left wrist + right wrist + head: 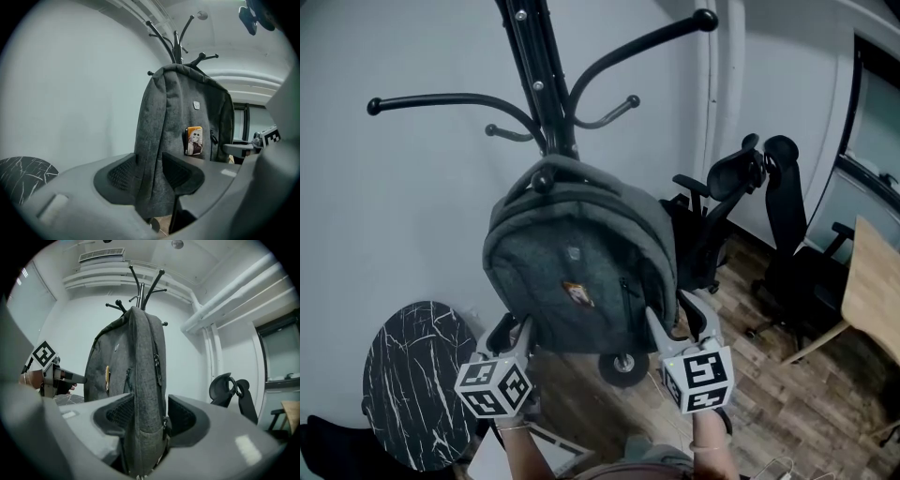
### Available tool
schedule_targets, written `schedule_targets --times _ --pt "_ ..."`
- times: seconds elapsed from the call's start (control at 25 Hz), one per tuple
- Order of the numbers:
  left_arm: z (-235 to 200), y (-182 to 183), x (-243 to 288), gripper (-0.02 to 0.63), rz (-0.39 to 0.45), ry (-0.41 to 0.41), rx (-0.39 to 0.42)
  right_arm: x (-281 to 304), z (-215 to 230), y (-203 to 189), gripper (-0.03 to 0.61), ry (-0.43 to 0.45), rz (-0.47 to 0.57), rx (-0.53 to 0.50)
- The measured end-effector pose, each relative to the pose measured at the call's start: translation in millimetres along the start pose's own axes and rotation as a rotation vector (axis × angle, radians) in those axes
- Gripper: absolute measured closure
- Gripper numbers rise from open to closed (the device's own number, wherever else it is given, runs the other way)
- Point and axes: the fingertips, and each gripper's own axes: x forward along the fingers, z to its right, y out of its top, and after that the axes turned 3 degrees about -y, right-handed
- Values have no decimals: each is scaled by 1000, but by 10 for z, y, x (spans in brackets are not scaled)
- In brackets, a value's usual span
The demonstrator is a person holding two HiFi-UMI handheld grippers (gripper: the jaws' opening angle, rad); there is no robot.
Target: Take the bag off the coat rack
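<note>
A dark grey backpack hangs by its top loop from the black coat rack, with a small orange picture tag on its front. My left gripper is at the bag's lower left edge and my right gripper at its lower right edge. In the left gripper view the backpack has its side edge between the wide jaws of the left gripper. In the right gripper view the backpack likewise passes between the jaws of the right gripper, with a gap at the right pad. Both are open.
A round black marble table stands low at the left. Black office chairs stand to the right of the rack, and a wooden desk is at the far right. A white wall is behind the rack, with wood floor below.
</note>
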Motion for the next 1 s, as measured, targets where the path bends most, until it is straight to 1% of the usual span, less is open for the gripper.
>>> schedule_targets --times 0.16,0.24,0.32,0.44,0.56,0.76,1.0 --pt "-87 -33 129 436 -27 32 26 96 4 -77 360 -8 -24 -19" --pt "-86 -63 187 436 -38 26 27 120 8 -82 360 -11 -23 -29" --pt "-74 -74 231 436 -36 27 30 139 2 -83 365 -5 -21 -36" --pt "-84 -67 275 437 -30 52 53 150 -4 -104 388 1 -31 -55" --pt "-63 -57 285 451 -23 55 72 156 -2 -83 402 1 -31 -83" --pt "4 -49 247 497 0 57 104 113 -49 -32 447 -21 -8 -133" --pt "68 -14 139 535 47 65 112 16 -114 30 468 -32 28 -166"
